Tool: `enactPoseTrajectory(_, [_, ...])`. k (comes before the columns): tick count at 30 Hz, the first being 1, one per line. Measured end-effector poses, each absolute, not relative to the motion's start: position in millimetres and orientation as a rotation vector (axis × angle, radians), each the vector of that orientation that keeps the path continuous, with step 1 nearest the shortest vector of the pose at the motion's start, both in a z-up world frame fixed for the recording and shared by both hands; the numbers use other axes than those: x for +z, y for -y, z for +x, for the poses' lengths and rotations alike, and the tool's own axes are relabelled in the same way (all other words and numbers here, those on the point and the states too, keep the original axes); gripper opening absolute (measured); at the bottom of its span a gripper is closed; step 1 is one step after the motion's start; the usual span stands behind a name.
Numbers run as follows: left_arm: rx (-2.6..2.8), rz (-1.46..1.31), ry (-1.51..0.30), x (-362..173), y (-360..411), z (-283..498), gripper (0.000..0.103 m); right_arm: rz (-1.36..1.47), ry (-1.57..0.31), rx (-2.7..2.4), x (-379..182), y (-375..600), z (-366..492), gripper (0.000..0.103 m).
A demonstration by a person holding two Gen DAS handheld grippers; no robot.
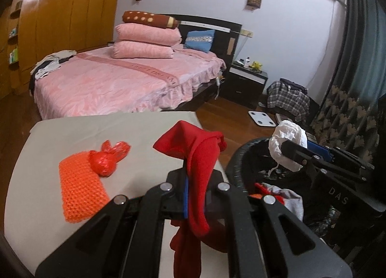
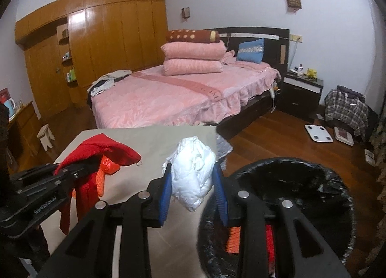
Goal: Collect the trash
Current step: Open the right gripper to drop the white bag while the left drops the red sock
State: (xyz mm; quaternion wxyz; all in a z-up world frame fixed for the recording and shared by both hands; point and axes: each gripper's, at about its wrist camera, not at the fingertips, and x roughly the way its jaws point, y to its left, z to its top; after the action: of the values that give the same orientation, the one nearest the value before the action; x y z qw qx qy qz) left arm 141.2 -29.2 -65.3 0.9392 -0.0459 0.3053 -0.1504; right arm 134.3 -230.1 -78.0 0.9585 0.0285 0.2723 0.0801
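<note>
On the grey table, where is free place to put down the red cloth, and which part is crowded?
The table is bare along its far edge toward the bed and at its near left corner. The left-middle is crowded: orange mesh pad, red plastic bag.

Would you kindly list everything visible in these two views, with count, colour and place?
red cloth: 1, red, held over table
white wad: 1, white, held beside bin
orange mesh: 1, orange, on table
red bag: 1, red, on mesh's end
table: 1, grey, foreground
bin: 1, black-lined, right of table, holding scraps
bed: 1, pink, behind table
wardrobe: 1, brown, left wall
nightstand: 1, dark, beside bed
scale: 1, white, floor
left gripper: shut on red cloth
right gripper: shut on white wad
</note>
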Motion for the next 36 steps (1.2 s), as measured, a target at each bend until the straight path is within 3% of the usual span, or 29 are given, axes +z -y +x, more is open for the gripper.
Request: enactPoseTrajectory(36, [-0.722,-0.013,-0.563,-66.7,248.2,172.5,0.007,0.113,-0.565,-0.237,-96.6,421.9,101.1,0.033])
